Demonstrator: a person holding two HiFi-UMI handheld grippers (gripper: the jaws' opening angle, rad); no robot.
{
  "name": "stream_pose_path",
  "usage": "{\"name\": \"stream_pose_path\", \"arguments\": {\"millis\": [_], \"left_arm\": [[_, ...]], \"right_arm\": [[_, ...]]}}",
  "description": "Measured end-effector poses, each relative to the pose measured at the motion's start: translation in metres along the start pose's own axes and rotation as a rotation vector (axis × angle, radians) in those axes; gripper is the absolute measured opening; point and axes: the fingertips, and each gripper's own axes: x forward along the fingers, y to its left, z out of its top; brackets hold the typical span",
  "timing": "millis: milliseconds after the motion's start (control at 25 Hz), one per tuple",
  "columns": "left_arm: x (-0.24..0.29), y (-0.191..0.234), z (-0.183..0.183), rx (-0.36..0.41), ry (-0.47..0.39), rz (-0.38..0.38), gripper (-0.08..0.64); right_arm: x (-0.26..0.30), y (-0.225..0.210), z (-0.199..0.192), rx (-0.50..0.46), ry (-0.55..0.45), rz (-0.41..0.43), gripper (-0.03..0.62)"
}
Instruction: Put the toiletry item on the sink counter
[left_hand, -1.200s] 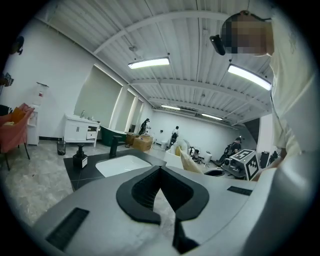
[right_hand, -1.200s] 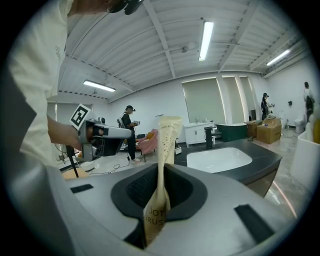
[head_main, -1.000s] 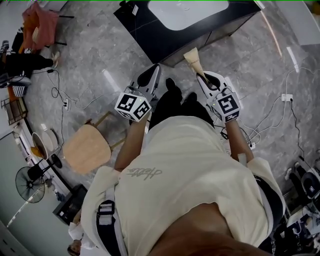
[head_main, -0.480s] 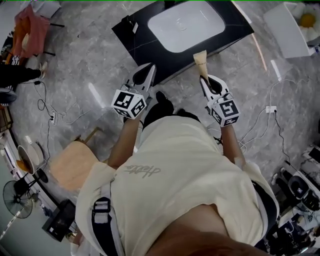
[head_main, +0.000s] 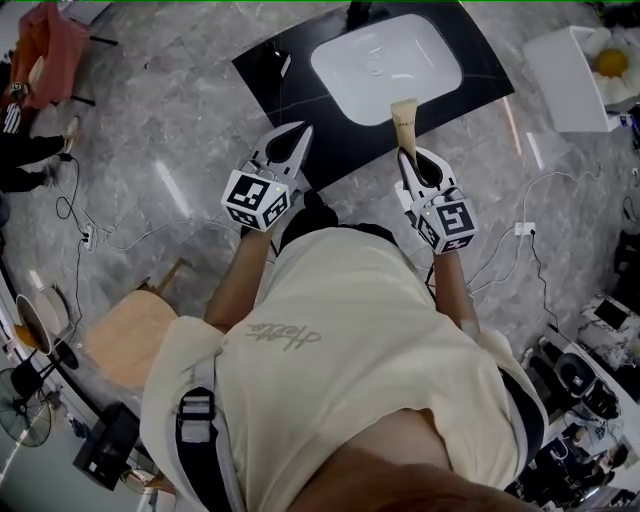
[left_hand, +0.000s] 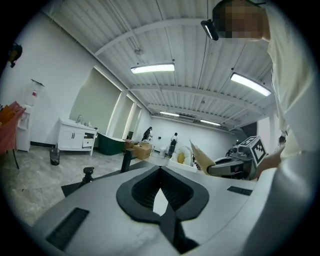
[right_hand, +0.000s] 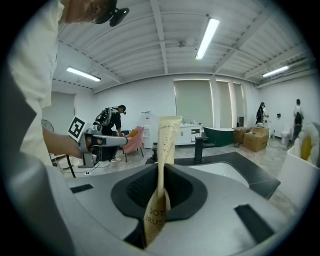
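Flat beige toiletry tube with a crimped end (right_hand: 165, 145) is sitting in the right gripper (head_main: 410, 160), jaws pinching its lower part narrow, printed cap end toward the camera, crimped end sticking out ahead of the jaws. In the head view the tube is hanging in the air over the front edge of the black sink bench (head_main: 480, 70), its tip overlapping the near rim of the white rounded-rectangle basin (head_main: 385, 65). It is not lying on the bench.

Left gripper (head_main: 292, 145) is hovering beside it on the person's left, well apart from the tube, jaws together with nothing between them, pointing at the bench's front edge.

Both are being held out in front of the person in a cream shirt (head_main: 350, 340), who is standing on the grey marble-look floor (head_main: 170, 150). A white box holding something yellow (head_main: 580, 60) is standing right of the bench. A round wooden stool (head_main: 125, 340) is standing off to the person's left, cables trailing over the floor nearby.
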Motion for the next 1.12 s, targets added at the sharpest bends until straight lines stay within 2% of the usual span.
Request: {"name": "stream_pose_path", "arguments": {"millis": [120,320,560,720,1120], "left_arm": [[0.008,0.019,-0.001,-0.005,0.0,-0.011,0.003],[0.014,0.043,-0.008,-0.054,0.01,0.011,0.003],[0.01,0.065,-0.008,-0.073,0.002,0.084,0.003],[0.01,0.077,-0.004,-0.07,0.003,0.154,0.003],[0.024,0.095,0.027,-0.064,-0.012,0.388,0.003]], "right_arm": [[0.021,-0.001,0.003,-0.009,0.016,-0.006,0.031],[0.045,0.002,0.01,-0.016,0.036,0.024,0.031],[0.075,0.002,0.013,-0.027,0.05,0.093,0.031],[0.1,-0.001,0.017,-0.045,0.055,0.178,0.031],[0.172,-0.026,0.033,-0.083,0.056,0.434,0.031]]}}
